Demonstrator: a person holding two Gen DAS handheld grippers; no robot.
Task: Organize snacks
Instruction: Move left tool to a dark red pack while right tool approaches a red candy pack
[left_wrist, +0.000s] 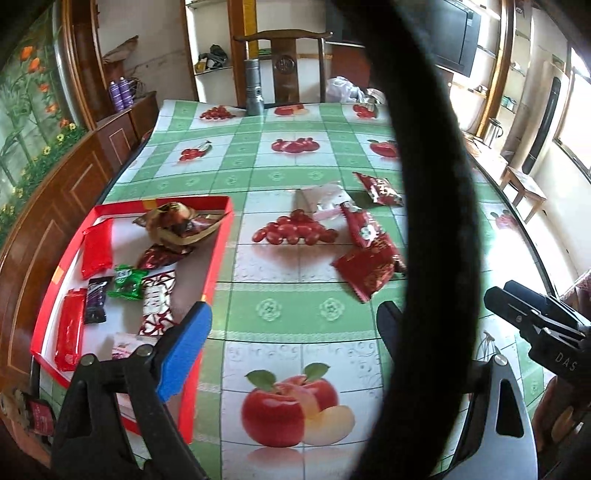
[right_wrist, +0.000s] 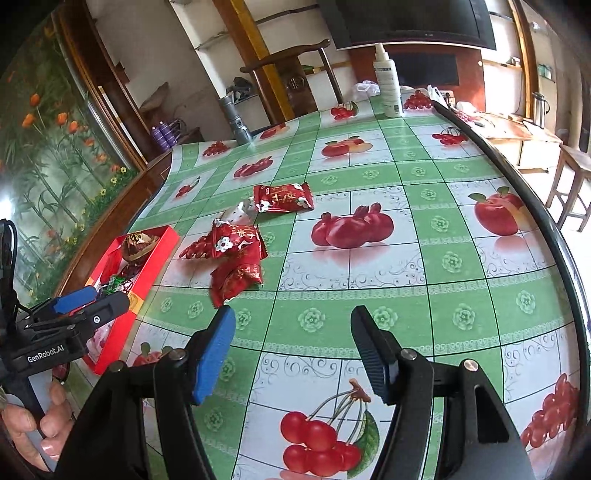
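Fingers (right_wrist: 221, 350) of both grippers are being held spread and empty above the desk (right_wrist: 461, 258), red snack packets (right_wrist: 236, 275) still lying loose beside the red tray (left_wrist: 216, 258); nearest packet should be approached low, pinched mid-body.

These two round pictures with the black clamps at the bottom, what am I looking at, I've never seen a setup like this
There is no robot: a person holds a two-finger gripper in each hand, and a fisheye camera on each looks forward along its fingers. That bends the table's edges.

One picture is from the left gripper; the thick black band across it is something close to the lens, probably a cable. The other is from the right gripper. Both are open and hold nothing.

On the fruit-print tablecloth lies a red tray already holding several snacks. Loose red packets lie in the middle of the table, beside a pale packet. A flashlight and a spray bottle stand at the far end.
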